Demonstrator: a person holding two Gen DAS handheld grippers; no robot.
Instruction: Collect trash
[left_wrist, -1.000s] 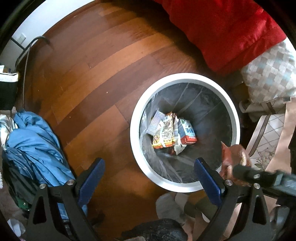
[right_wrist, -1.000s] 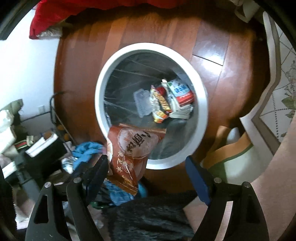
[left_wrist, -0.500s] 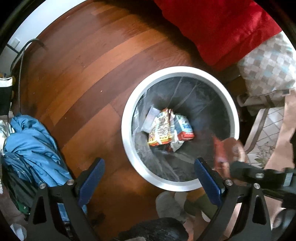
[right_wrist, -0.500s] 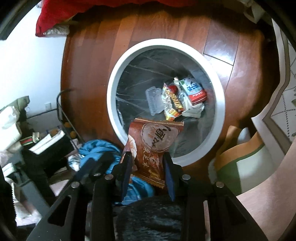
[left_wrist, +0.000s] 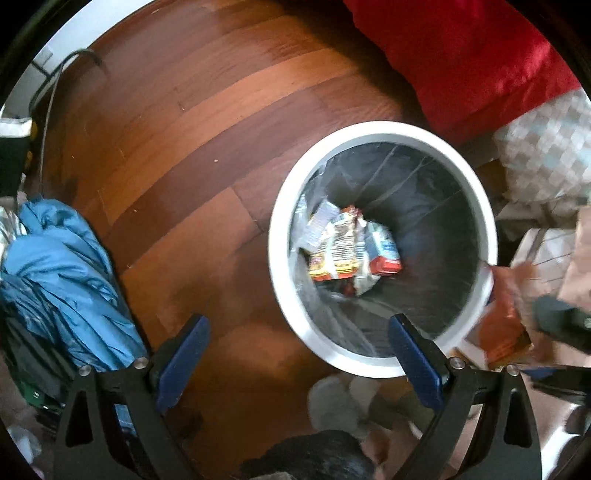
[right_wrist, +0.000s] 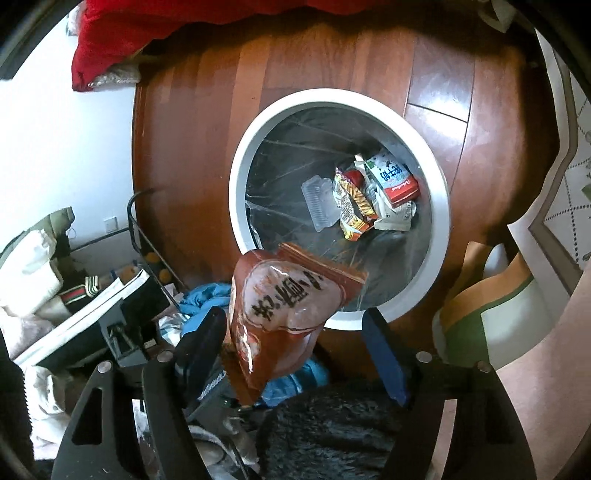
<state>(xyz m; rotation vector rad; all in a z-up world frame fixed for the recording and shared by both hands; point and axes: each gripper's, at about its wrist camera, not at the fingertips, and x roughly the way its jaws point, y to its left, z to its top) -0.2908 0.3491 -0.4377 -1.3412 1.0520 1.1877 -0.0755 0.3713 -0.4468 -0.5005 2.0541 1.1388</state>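
Note:
A white-rimmed round trash bin (left_wrist: 284, 206) (right_wrist: 240, 177) with a dark liner stands on the wood floor and holds several wrappers and a small carton (right_wrist: 395, 179). A brown snack wrapper (right_wrist: 284, 314) hangs between my right gripper's (right_wrist: 295, 343) spread fingers, against the left finger (right_wrist: 203, 339), over the bin's near rim. The jaws stand wide apart. The wrapper also shows blurred at the right edge of the left wrist view (left_wrist: 506, 325). My left gripper (left_wrist: 299, 362) is open and empty above the floor beside the bin.
A blue jacket (left_wrist: 59, 280) lies on the floor at left. A red blanket (left_wrist: 461, 55) and a checked cushion (left_wrist: 546, 147) lie beyond the bin. Clutter, a black box (right_wrist: 110, 314) and a cable sit by the white wall. A patterned rug (right_wrist: 569, 206) lies at right.
My right gripper, shut on the brown wrapper half a second ago, has opened wide. The wrapper now hangs loose by the left finger. The left gripper has drifted slightly; the bin sits further right.

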